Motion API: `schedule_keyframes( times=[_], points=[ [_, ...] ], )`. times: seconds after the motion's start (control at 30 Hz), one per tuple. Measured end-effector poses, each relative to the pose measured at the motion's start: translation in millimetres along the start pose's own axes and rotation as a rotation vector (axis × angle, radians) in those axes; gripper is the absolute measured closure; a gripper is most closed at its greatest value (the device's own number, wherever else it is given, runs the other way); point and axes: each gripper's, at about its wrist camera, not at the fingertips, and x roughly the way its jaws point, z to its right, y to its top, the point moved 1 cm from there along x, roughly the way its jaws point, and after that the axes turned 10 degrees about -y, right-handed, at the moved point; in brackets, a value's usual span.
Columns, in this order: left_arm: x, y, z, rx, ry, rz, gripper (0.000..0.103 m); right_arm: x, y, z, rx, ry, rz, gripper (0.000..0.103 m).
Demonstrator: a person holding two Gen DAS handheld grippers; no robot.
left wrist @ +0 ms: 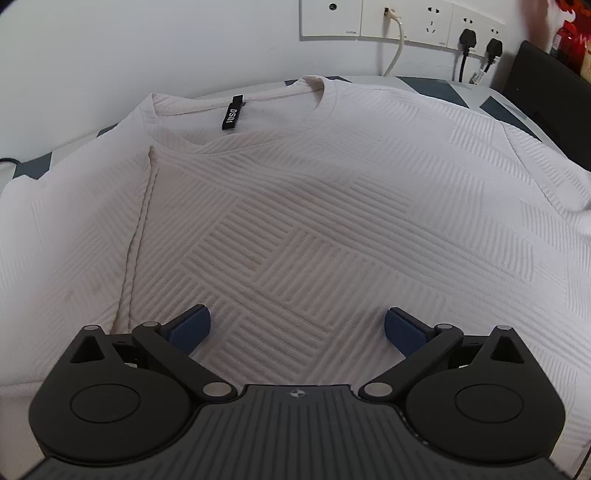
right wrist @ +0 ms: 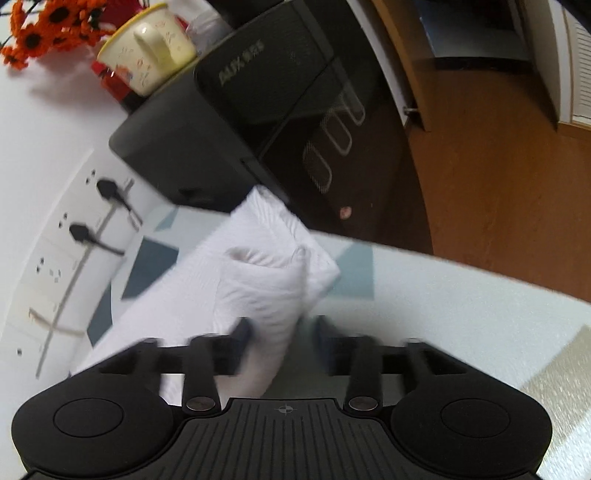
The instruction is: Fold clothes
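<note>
Much blurred in the right wrist view: right hand-held gripper [right wrist: 282, 332] seemingly straddling a sleeve, grip unclear. Left hand-held gripper [left wrist: 297, 328] spread wide, hovering over white ribbed-texture t-shirt [left wrist: 332, 206] lying flat on bench [left wrist: 458, 90].

A row of white wall sockets [left wrist: 402, 20] is running along the wall behind the counter [right wrist: 461, 295]. Two black plugs [left wrist: 480, 42] are sitting in its right end, and a white cable [left wrist: 397, 51] is hanging from its middle. Right of the sockets a black appliance [right wrist: 229, 122] is standing, with a cream mug [right wrist: 147, 55] and orange flowers [right wrist: 40, 29] sitting on top.
</note>
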Motion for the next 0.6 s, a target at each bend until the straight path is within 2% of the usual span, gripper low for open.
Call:
schedule_keyframes(
  times=[0.03,0.07,0.1,0.13,0.17,0.23,0.3,0.4,0.47,0.6],
  points=[
    [0.1,0.2,0.3,0.0,0.0,0.0,0.0,2.0,3.2,-2.0,0.009,0.002,0.003,0.052],
    [0.2,0.5,0.4,0.0,0.0,-0.001,0.0,3.9,6.4,-4.0,0.019,0.003,0.006,0.076],
    [-0.1,0.8,0.0,-0.001,-0.003,-0.003,0.0,3.2,7.3,-5.8,0.022,0.015,0.011,0.092],
    [-0.4,1.1,-0.4,-0.002,-0.005,-0.005,0.0,1.1,7.1,-7.3,0.022,0.032,0.016,0.097],
    [-0.9,1.5,-1.1,-0.005,-0.01,-0.008,0.0,-4.3,6.1,-8.7,0.009,0.039,0.039,0.097],
    [-4.5,3.2,-6.3,-0.035,-0.03,-0.013,0.001,-18.3,1.0,-24.1,-0.094,0.041,0.121,0.097],
    [-13.8,4.6,-21.5,-0.125,-0.064,0.0,0.001,-28.2,-7.9,-47.8,-0.237,0.047,0.191,0.097],
    [-27.9,6.7,-44.2,-0.261,-0.115,0.019,0.001,-36.1,-29.8,-87.4,-0.42,0.073,0.247,0.096],
    [-37.3,8.2,-59.4,-0.351,-0.149,0.031,0.001,-39.8,-50.1,-116.0,-0.528,0.144,0.254,0.097],
    [-51.5,16.1,-89.1,-0.443,-0.15,0.081,0.002,-45.7,-116.0,-167.0,-0.783,0.391,0.134,0.097]
  ],
)
